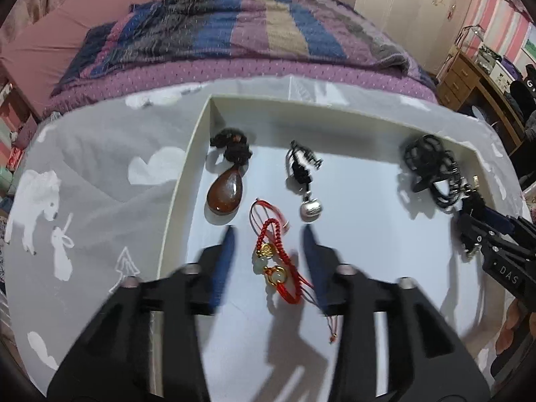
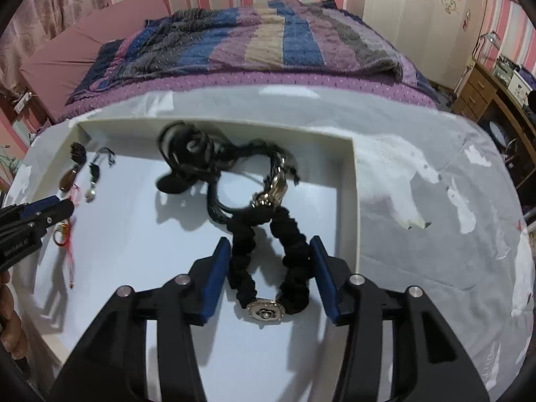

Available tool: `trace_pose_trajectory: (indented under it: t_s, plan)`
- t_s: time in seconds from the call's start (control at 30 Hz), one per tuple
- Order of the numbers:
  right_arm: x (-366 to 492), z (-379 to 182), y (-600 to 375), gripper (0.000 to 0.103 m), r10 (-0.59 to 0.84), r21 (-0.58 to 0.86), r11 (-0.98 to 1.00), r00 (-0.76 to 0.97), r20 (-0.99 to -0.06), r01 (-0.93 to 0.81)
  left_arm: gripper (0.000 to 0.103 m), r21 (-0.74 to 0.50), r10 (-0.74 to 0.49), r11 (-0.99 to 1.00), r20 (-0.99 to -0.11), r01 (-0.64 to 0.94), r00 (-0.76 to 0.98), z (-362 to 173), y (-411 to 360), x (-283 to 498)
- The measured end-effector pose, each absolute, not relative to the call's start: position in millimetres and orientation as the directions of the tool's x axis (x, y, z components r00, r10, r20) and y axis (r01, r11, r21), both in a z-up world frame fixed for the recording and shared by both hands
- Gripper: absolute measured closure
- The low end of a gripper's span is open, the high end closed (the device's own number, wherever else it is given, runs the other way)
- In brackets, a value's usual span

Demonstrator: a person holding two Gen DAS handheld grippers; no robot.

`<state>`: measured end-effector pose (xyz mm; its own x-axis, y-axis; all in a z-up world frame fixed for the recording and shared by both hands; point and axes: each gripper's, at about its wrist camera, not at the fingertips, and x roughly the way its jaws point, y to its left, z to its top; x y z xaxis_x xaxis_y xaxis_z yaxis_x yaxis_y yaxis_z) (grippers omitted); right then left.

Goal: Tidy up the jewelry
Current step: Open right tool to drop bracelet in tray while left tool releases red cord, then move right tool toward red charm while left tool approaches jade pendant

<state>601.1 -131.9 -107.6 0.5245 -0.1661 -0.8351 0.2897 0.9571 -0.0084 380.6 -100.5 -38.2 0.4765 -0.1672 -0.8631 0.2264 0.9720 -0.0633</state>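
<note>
**Left claw spread over red bracelet in tray**

The left claw is seen held open above a white tray, its blue-padded fingers set on either side of a red bracelet with gold and pale green beads. No contact between pads and bracelet can be made out. Beyond the bracelet, a brown pendant on a black knotted cord is laid to the left, and a silver charm on a black cord to the right. A black necklace is heaped in the far right corner, where the right claw is seen entering; its state cannot be told. The tray is set on a grey cloth printed with white animals, with a striped bed behind.
</note>
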Motion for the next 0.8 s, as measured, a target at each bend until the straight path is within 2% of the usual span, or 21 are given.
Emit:
trace_pose_trajectory:
  t_s: [0.03, 0.07, 0.1, 0.13, 0.2, 0.23, 0.3, 0.4, 0.57, 0.8]
  plan:
    - [599, -99, -131, 0.045, -0.166, -0.004, 0.958, 0.542, -0.824, 0.288, 0.038, -0.063, -0.175, 0.97, -0.853, 0.235, 0.492, -31, -102, 376]
    - [596, -90, -129, 0.038, -0.164, 0.003, 0.958, 0.56, -0.812, 0.285, 0.032, -0.062, -0.178, 0.969, -0.844, 0.238, 0.506, -23, -102, 373]
    - [594, -82, -128, 0.034, -0.161, 0.01, 0.96, 0.578, -0.8, 0.281, 0.02, -0.057, -0.181, 0.969, -0.829, 0.241, 0.529, -12, -102, 368]
    - [590, -71, -127, 0.032, -0.154, 0.019, 0.962, 0.599, -0.786, 0.273, 0.013, -0.05, -0.182, 0.968, -0.816, 0.246, 0.549, -4, -103, 363]
    - [581, -52, -125, 0.025, -0.158, 0.022, 0.963, 0.632, -0.758, 0.267, 0.009, -0.03, -0.18, 0.967, -0.783, 0.252, 0.596, 16, -103, 352]
    - [579, -45, -124, 0.025, -0.165, 0.018, 0.963, 0.641, -0.75, 0.268, 0.006, -0.027, -0.182, 0.967, -0.772, 0.255, 0.609, 24, -102, 347]
    - [572, -33, -123, 0.023, -0.173, 0.011, 0.964, 0.656, -0.734, 0.267, 0.003, -0.028, -0.185, 0.967, -0.762, 0.254, 0.621, 37, -98, 338]
    - [559, -16, -126, 0.014, -0.187, 0.015, 0.959, 0.676, -0.712, 0.281, 0.003, -0.027, -0.178, 0.97, -0.754, 0.241, 0.633, 53, -90, 325]
    - [532, 10, -132, 0.014, -0.195, 0.017, 0.958, 0.695, -0.692, 0.286, 0.003, -0.01, -0.153, 0.976, -0.744, 0.219, 0.651, 71, -73, 298]
    - [485, 28, -137, 0.014, -0.197, 0.013, 0.96, 0.709, -0.677, 0.279, 0.003, -0.05, -0.16, 0.982, -0.738, 0.183, 0.656, 83, -39, 260]
